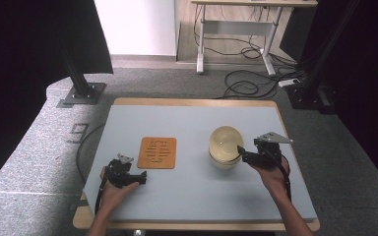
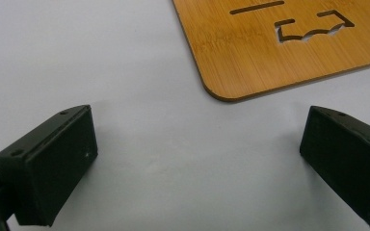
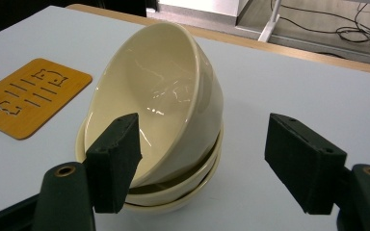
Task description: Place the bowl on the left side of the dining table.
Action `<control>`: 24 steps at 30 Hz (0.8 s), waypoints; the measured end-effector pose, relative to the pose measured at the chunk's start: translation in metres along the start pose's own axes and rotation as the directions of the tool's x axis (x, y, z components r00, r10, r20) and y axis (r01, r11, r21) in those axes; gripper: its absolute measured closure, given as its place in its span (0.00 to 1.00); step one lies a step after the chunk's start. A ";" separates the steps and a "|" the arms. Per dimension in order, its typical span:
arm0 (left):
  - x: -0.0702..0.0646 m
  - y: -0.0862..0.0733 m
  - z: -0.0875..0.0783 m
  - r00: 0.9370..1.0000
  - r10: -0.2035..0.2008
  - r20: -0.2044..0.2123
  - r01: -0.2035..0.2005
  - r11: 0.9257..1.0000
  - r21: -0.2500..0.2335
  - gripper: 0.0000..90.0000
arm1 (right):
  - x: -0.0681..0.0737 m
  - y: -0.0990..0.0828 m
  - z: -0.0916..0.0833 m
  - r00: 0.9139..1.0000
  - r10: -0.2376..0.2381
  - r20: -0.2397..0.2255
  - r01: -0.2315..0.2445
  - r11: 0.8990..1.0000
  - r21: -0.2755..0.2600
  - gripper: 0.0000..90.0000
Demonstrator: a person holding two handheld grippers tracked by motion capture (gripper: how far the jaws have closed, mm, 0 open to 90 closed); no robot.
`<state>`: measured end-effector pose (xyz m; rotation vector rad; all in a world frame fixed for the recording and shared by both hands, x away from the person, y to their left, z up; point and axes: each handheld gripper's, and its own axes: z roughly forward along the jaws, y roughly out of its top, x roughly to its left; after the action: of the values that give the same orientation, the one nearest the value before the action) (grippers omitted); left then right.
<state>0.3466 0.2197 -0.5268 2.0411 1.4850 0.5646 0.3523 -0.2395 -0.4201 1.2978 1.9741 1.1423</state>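
Wooden mat beside stacked bowls — grippers apart

Left claw and right claw, jaws spread wide.

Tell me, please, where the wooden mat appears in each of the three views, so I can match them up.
High view: the mat lies left of centre on the table, ahead of the left gripper.
Left gripper view: its rounded corner sits at top right, beyond the open jaws.
Right gripper view: it lies at far left, left of the bowls.
Shared landmark: the mat's cut-out slots.
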 end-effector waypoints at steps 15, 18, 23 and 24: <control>0.000 0.000 0.000 1.000 0.000 0.000 0.000 1.000 0.000 0.00 | 0.001 0.001 0.009 1.000 -0.003 0.015 0.002 1.000 0.015 0.32; 0.000 0.000 0.000 1.000 0.001 0.000 -0.001 1.000 0.000 0.00 | 0.001 0.002 0.011 1.000 0.000 0.019 0.000 1.000 0.019 0.32; 0.000 0.000 0.000 1.000 0.001 0.000 -0.001 1.000 0.001 0.00 | 0.000 0.002 0.014 1.000 0.001 0.024 -0.001 1.000 0.028 0.32; 0.000 0.000 0.000 1.000 0.002 0.000 -0.002 1.000 0.001 0.00 | 0.000 0.002 0.014 1.000 0.001 0.024 -0.002 1.000 0.028 0.32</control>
<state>0.3465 0.2198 -0.5267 2.0430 1.4840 0.5647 0.3647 -0.2339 -0.4255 1.3215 1.9782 1.0984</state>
